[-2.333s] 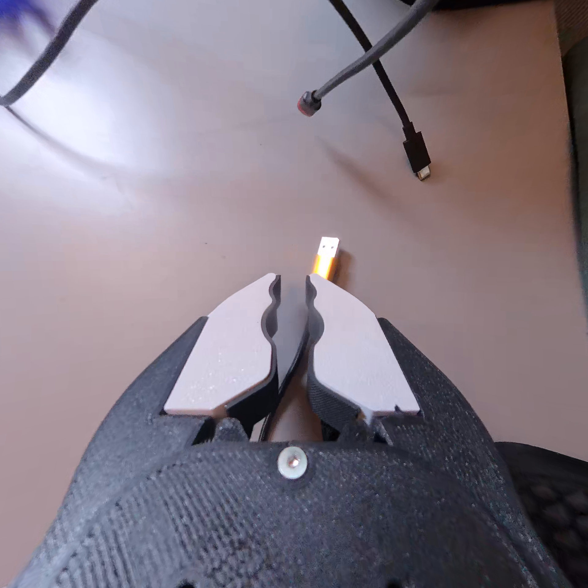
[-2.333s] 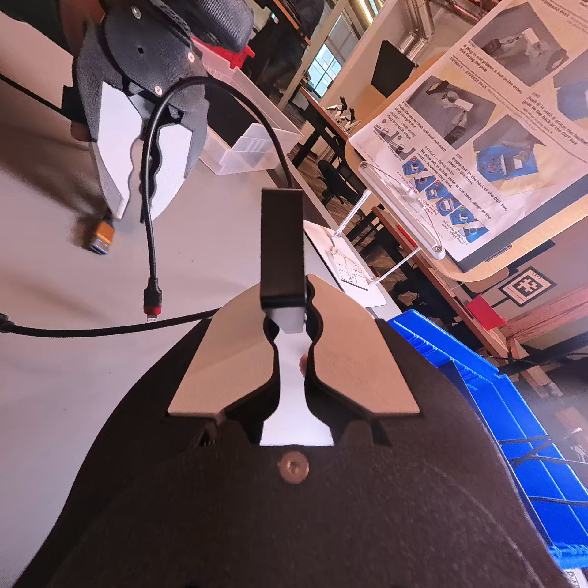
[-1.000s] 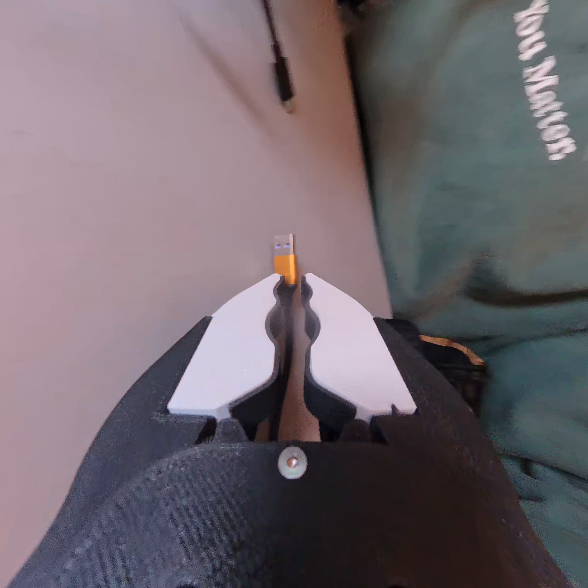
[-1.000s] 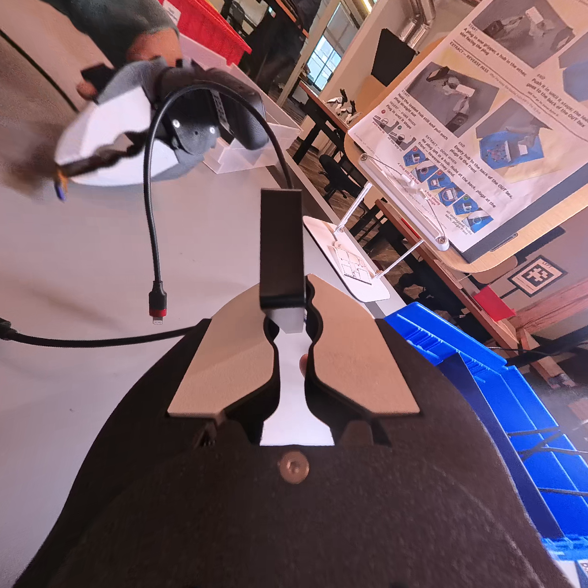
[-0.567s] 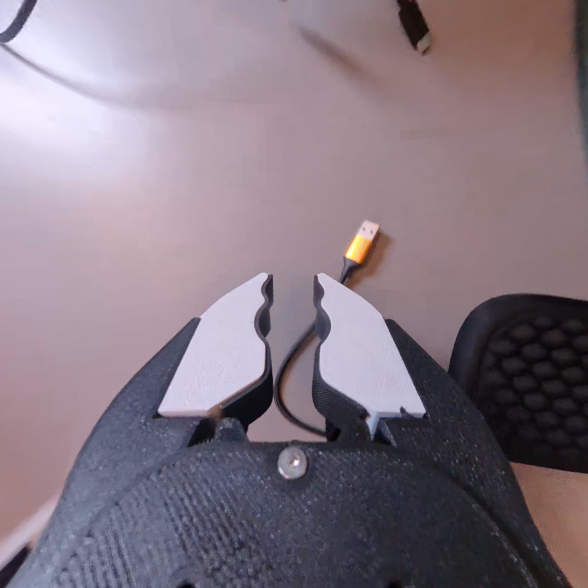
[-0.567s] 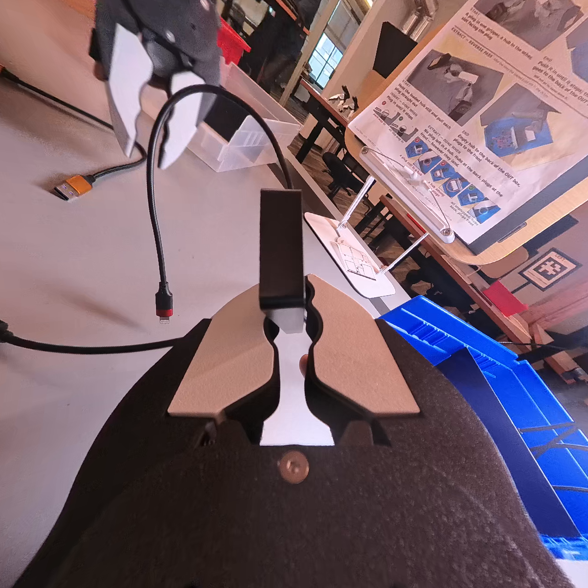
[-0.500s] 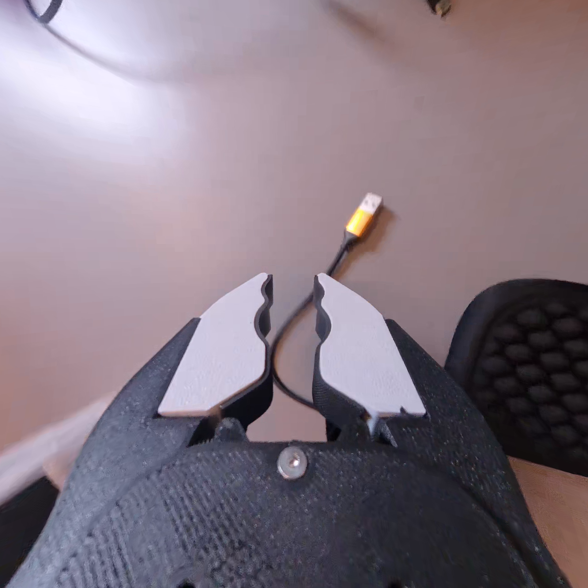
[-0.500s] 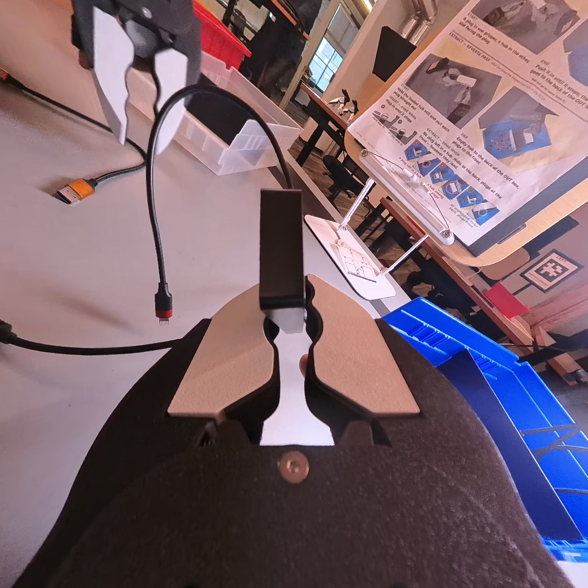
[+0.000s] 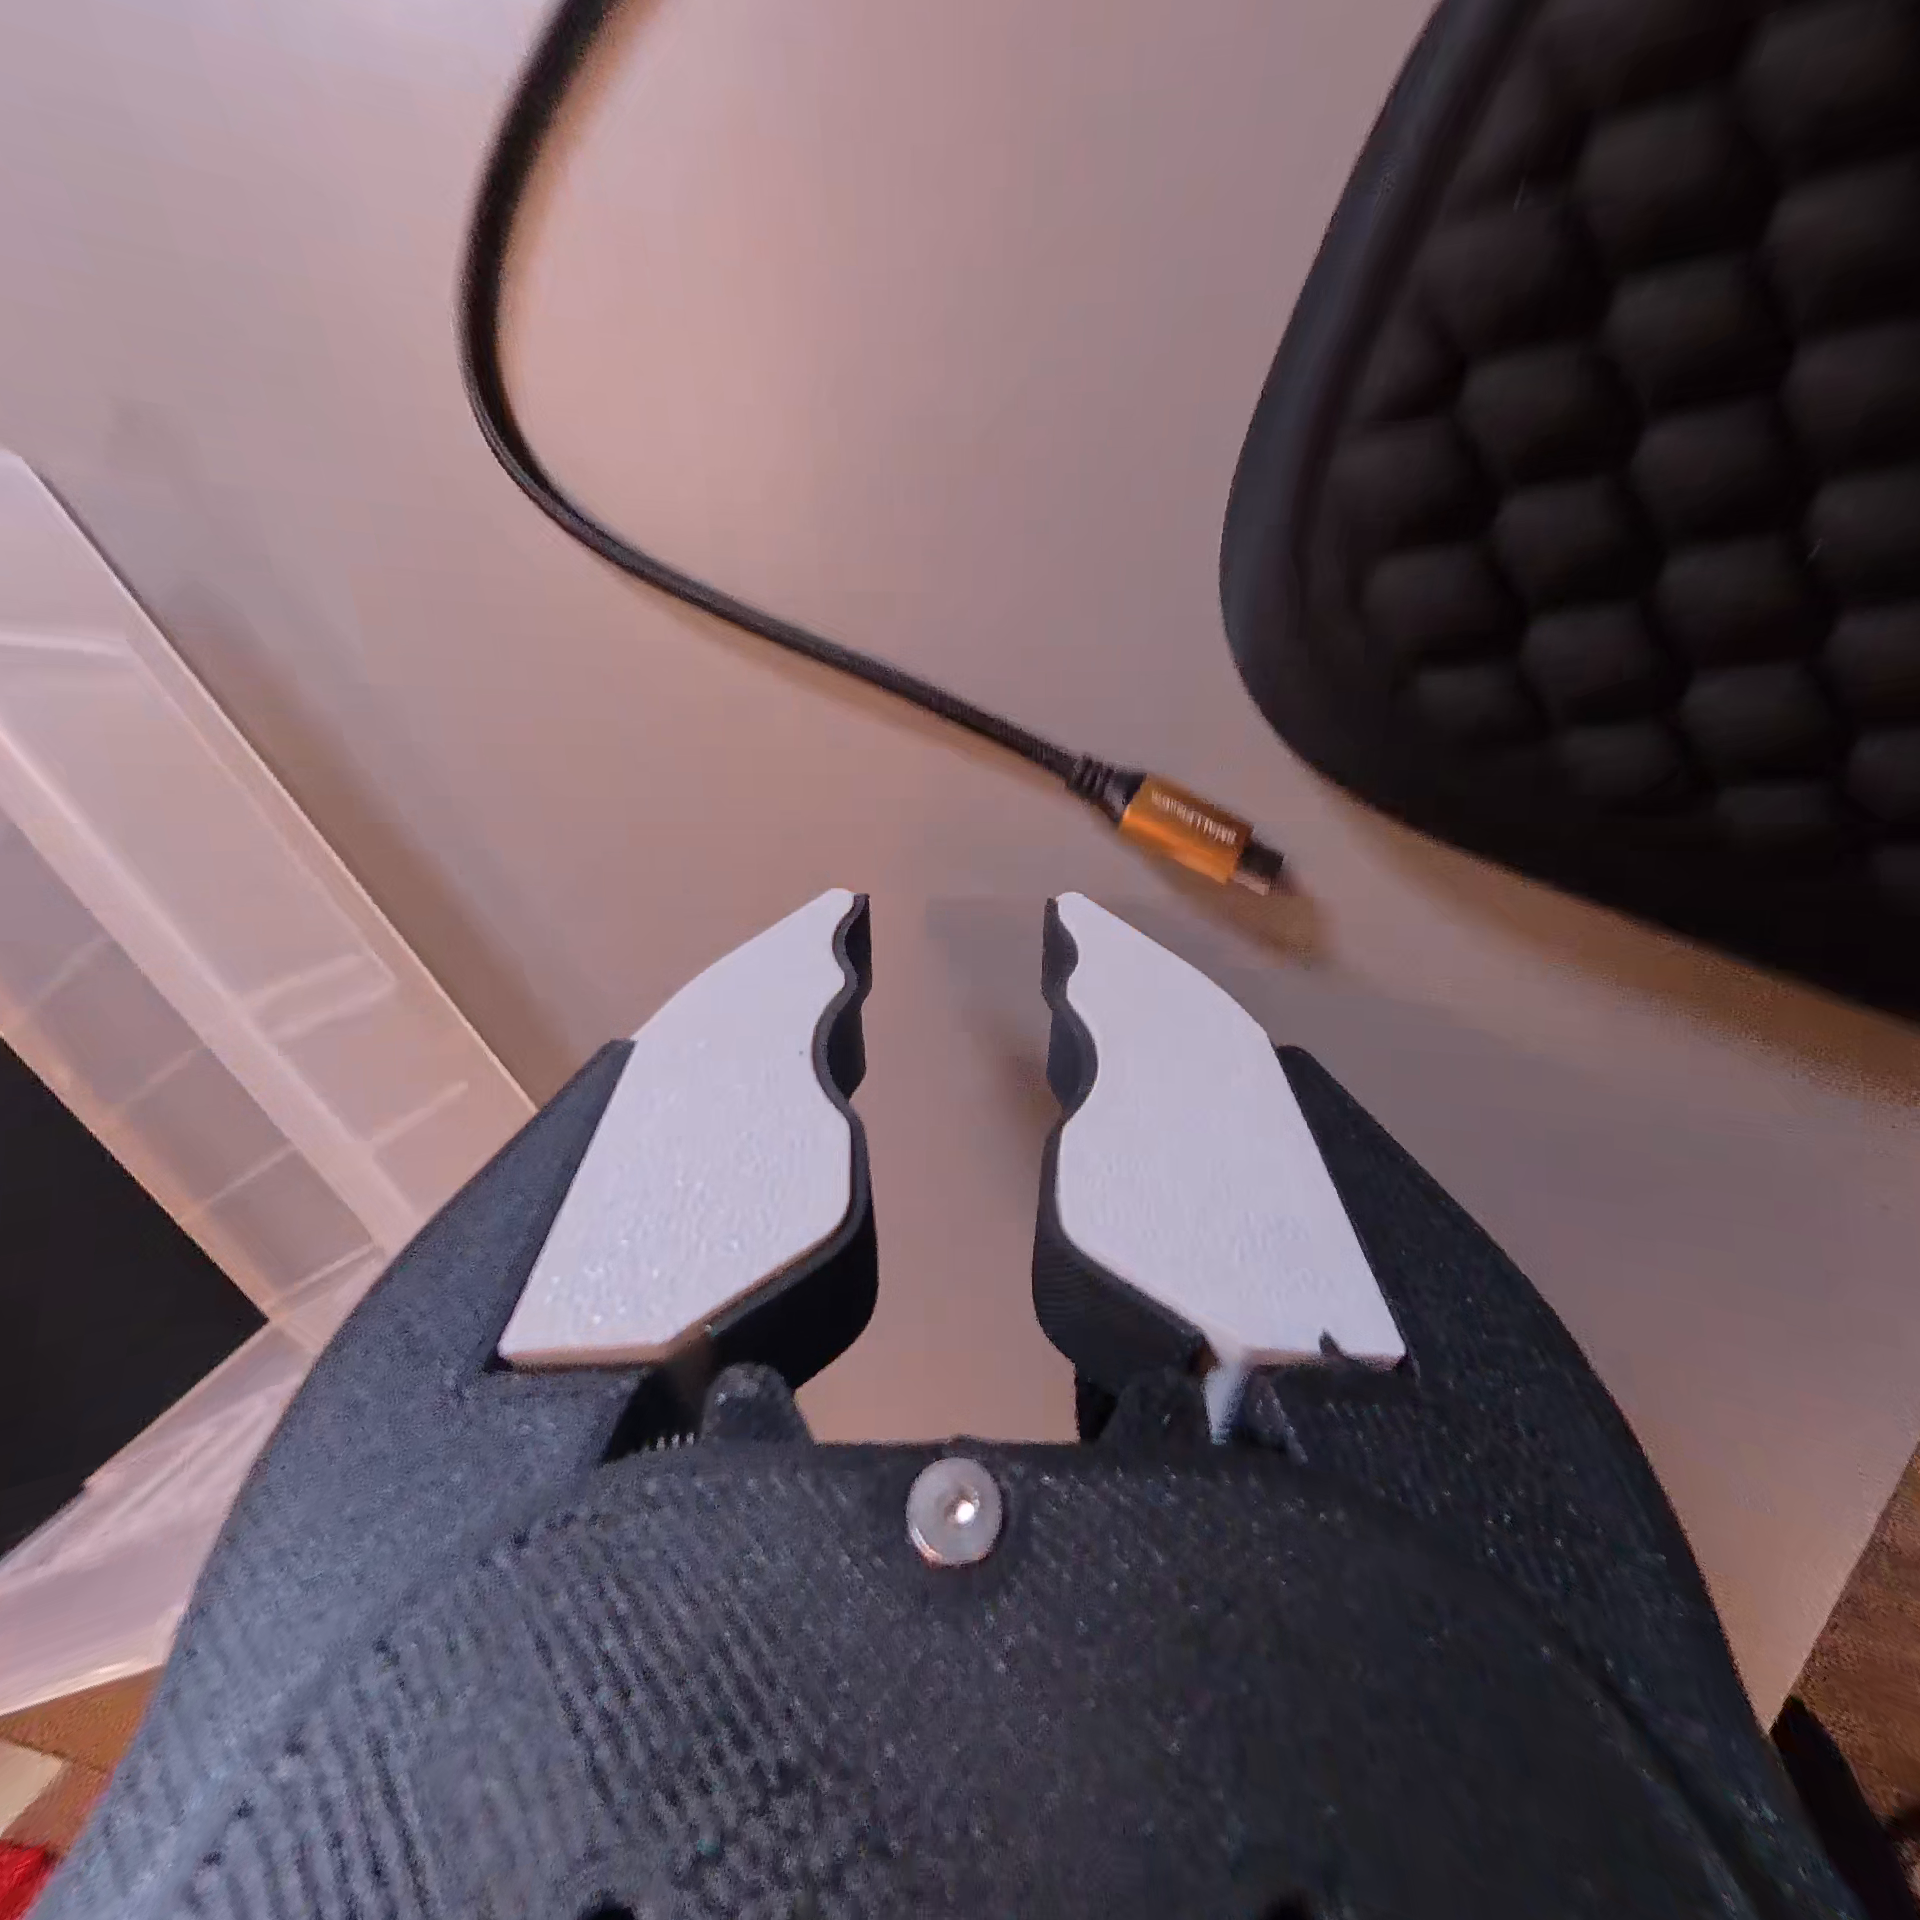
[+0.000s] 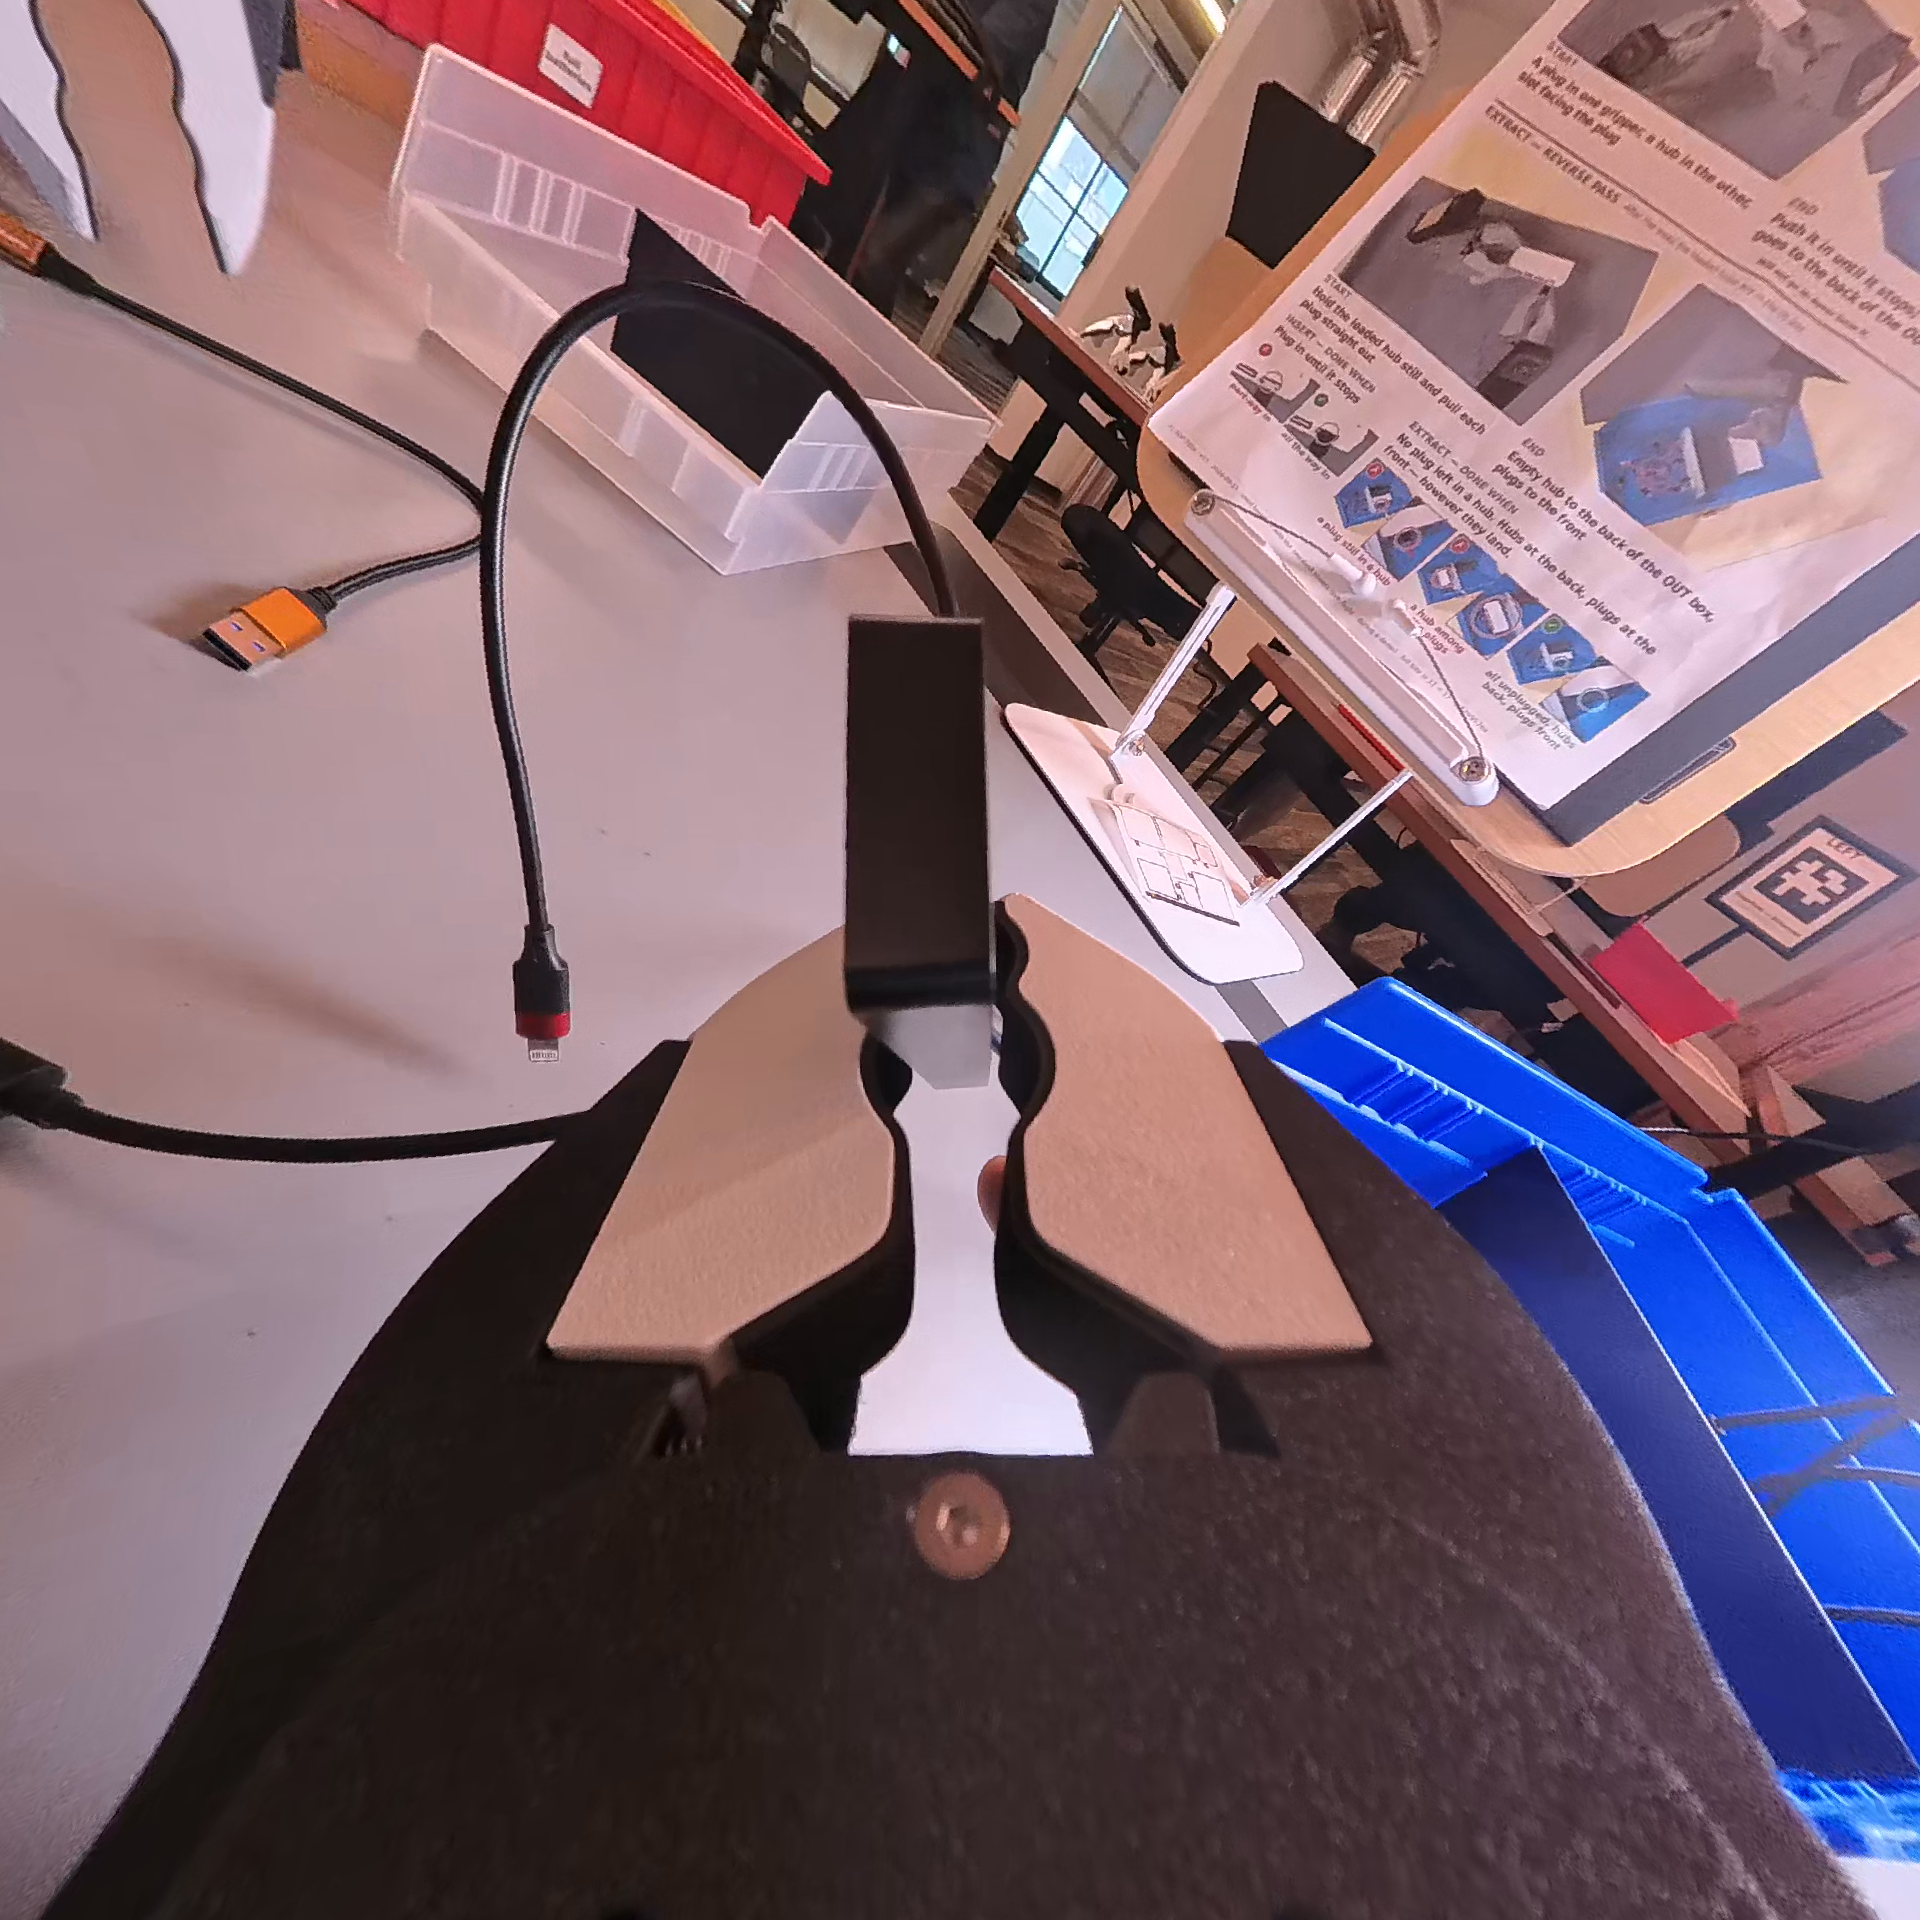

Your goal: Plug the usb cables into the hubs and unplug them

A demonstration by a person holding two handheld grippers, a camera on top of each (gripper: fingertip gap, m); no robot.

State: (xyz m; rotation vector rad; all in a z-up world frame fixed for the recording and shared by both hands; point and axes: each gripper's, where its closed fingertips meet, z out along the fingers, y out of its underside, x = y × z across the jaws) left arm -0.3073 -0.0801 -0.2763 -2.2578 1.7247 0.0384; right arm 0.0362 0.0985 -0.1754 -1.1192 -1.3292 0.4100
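My right gripper (image 10: 925,925) is shut on a black hub (image 10: 914,810) and holds it upright above the table. The hub's short cable arcs over and hangs down, ending in a red-and-black plug (image 10: 540,997). An orange USB plug (image 10: 265,623) lies on the table to the far left. Its black cable runs to a second, smaller orange plug (image 9: 1184,831), which lies just ahead and right of my left gripper (image 9: 951,914). My left gripper is open and empty. Its white fingers (image 10: 156,104) show at the top left of the right wrist view.
A clear plastic tray (image 10: 675,416) stands at the back with a red bin (image 10: 644,94) behind it. It also shows in the left wrist view (image 9: 156,935). A blue bin (image 10: 1558,1299) sits at the right, beside an instruction sheet on a stand (image 10: 1558,416). Another black cable (image 10: 208,1143) crosses the near left. A black honeycomb pad (image 9: 1610,468) lies by the small plug. Some 40 centimeters of space lies between my two pairs of fingers. Both grippers' tips are roughly 20 centimeters from the orange USB plug (image 10: 265,623).
My left gripper opened and let go of the orange USB plug's cable. It then moved back along the cable to its other orange end. My right gripper kept hold of the hub.
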